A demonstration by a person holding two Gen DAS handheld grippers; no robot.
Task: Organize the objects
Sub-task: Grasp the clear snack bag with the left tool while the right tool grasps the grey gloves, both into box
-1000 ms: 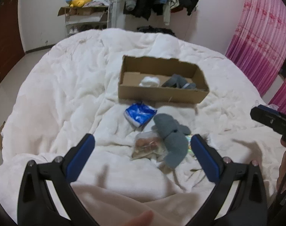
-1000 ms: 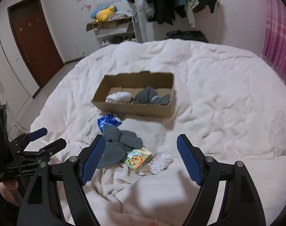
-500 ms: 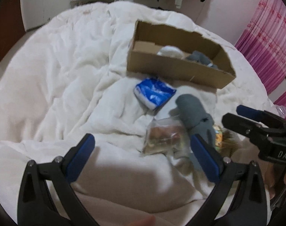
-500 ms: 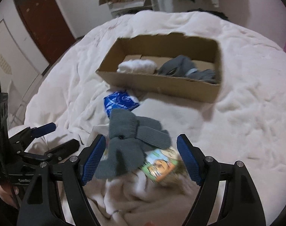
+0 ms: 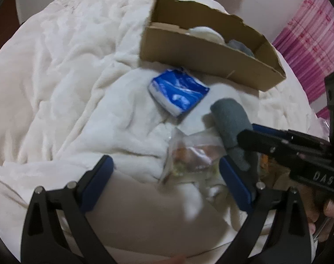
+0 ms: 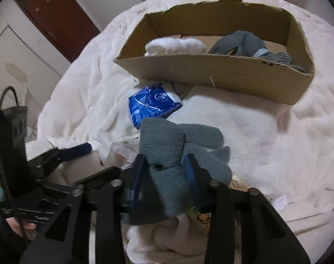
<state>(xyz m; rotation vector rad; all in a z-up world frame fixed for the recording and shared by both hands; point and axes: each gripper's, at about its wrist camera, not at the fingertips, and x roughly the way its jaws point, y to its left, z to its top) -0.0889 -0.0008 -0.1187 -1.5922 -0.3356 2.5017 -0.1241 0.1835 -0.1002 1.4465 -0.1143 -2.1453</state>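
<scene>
Currently: my right gripper (image 6: 165, 167) clamped on grey sock (image 6: 167, 154); my left gripper (image 5: 167, 176) spread wide over clear snack bag (image 5: 189, 156); cardboard box (image 6: 211, 70) behind.

A white fluffy blanket (image 5: 74, 92) is spreading under and ahead of my jaws. Far ahead to my left, a dark red door (image 6: 56, 15) is standing beside pale cabinet panels (image 6: 15, 70). Pink curtains (image 5: 312, 44) are hanging off to my right.
</scene>
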